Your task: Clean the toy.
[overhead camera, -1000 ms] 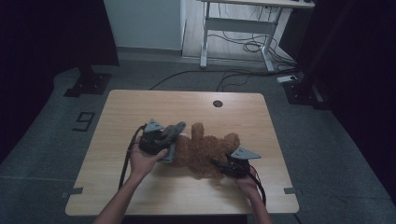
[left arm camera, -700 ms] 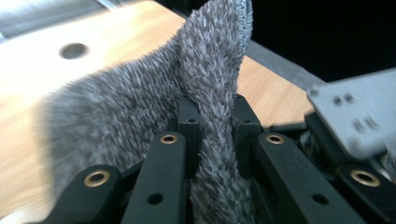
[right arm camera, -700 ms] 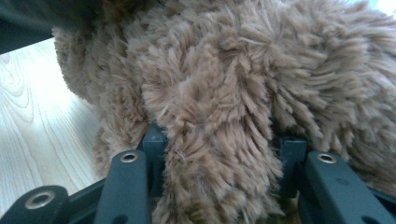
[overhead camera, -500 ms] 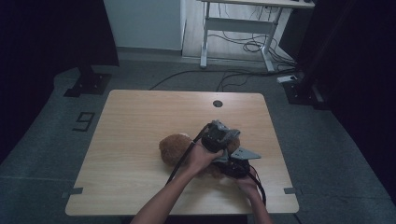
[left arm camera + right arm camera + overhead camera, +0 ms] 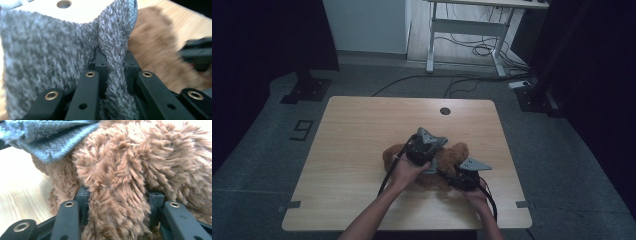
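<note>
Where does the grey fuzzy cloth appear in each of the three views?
High view: the grey cloth is a small patch just below the left tool, over the brown plush toy.
Left gripper view: it covers the left and centre, a fold pinched between the black jaws.
Right gripper view: top left corner, draped on the toy.
Shared landmark: the brown plush toy.

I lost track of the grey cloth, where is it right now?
In the left gripper view the grey cloth is pinched in the left tongs, over the brown plush toy near the table's middle.
</note>
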Demonstrator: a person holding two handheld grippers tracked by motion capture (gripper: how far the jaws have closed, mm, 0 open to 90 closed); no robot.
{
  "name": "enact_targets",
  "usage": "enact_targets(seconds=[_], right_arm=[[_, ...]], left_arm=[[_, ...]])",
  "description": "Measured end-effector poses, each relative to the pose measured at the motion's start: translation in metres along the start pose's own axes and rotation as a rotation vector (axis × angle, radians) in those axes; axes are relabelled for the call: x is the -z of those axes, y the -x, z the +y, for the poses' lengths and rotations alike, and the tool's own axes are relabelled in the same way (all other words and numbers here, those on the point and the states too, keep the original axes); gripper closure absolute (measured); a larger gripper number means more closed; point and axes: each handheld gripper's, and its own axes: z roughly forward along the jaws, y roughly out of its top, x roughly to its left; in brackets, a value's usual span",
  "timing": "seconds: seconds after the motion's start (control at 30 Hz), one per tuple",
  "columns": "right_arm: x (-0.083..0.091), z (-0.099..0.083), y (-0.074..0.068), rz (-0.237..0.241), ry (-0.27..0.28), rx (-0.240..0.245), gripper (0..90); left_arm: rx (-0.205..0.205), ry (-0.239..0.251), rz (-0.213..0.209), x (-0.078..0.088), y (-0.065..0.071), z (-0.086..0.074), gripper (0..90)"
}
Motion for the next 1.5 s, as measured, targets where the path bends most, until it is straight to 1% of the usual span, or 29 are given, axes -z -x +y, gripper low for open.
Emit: enact_targets(seconds=[0.03,0.07,0.17,0.23,0.33,0.4,0.47,0.53,0.6,0.67,0.7,0.77,0.8,0.9,1.07,1.17,1.2,1.23,1.27,1.3,1.37,1.43,1.5], right_arm=[[0.000,0.000,0.000,0.001,0.002,0.000,52.7],[0.000,0.000,0.000,0.001,0.006,0.000,52.7],[0.000,0.000,-0.001,0.001,0.009,0.003,52.7],[0.000,0.000,-0.001,0.002,0.009,0.002,52.7],[0.000,0.000,-0.001,0.002,0.009,-0.001,52.6],[0.000,0.000,-0.001,0.002,0.009,-0.004,52.6],[0.000,0.000,-0.001,0.001,0.010,-0.006,52.6],[0.000,0.000,0.000,0.001,0.011,-0.010,52.6],[0.000,0.000,0.000,0.000,0.012,-0.012,52.6],[0.000,0.000,0.000,0.001,0.012,-0.012,52.7],[0.000,0.000,0.000,0.001,0.012,-0.011,52.6],[0.000,0.000,0.000,0.001,0.011,-0.008,52.6],[0.000,0.000,0.000,0.001,0.009,-0.006,52.6],[0.000,0.000,-0.001,0.001,0.010,-0.006,52.6],[0.000,0.000,-0.001,0.001,0.009,-0.004,52.6],[0.000,-0.001,0.000,0.001,0.009,-0.004,52.6],[0.001,-0.001,0.000,0.000,0.008,-0.005,52.6],[0.000,-0.001,0.000,-0.001,0.010,-0.009,52.6],[0.000,-0.001,0.000,-0.001,0.011,-0.011,52.7],[0.000,-0.001,0.001,0.000,0.011,-0.013,52.7],[0.001,-0.001,0.001,0.001,0.010,-0.015,52.7],[0.001,-0.001,0.002,0.001,0.010,-0.018,52.7],[0.001,-0.001,0.002,0.000,0.011,-0.020,52.7]], left_arm=[[0.028,0.009,-0.017,0.003,-0.006,-0.004,78.1],[0.046,0.022,-0.030,0.007,-0.010,-0.007,78.1],[0.048,0.052,-0.040,0.018,-0.014,-0.013,78.2],[0.070,0.078,-0.047,0.025,-0.017,-0.017,78.2],[0.089,0.101,-0.053,0.033,-0.024,-0.024,78.3],[0.086,0.107,-0.041,0.039,-0.027,-0.026,78.3],[0.079,0.110,-0.021,0.043,-0.029,-0.028,78.3],[0.078,0.107,0.002,0.048,-0.035,-0.031,78.3],[0.084,0.092,0.027,0.051,-0.042,-0.035,78.2],[0.106,0.083,0.038,0.053,-0.051,-0.042,78.1],[0.112,0.081,0.037,0.053,-0.054,-0.045,78.2],[0.138,0.087,0.033,0.056,-0.060,-0.051,78.1],[0.144,0.091,0.031,0.059,-0.063,-0.053,78.1],[0.157,0.094,0.043,0.062,-0.068,-0.058,78.0],[0.177,0.086,0.073,0.067,-0.078,-0.067,77.9],[0.184,0.071,0.104,0.069,-0.083,-0.074,78.0],[0.183,0.058,0.118,0.071,-0.086,-0.077,78.1],[0.188,0.054,0.117,0.072,-0.088,-0.078,78.0],[0.198,0.053,0.103,0.073,-0.090,-0.081,78.0],[0.209,0.063,0.082,0.075,-0.091,-0.082,78.0],[0.219,0.088,0.063,0.080,-0.090,-0.081,78.0],[0.207,0.115,0.047,0.084,-0.084,-0.074,78.1],[0.183,0.146,0.025,0.088,-0.074,-0.064,78.1]])
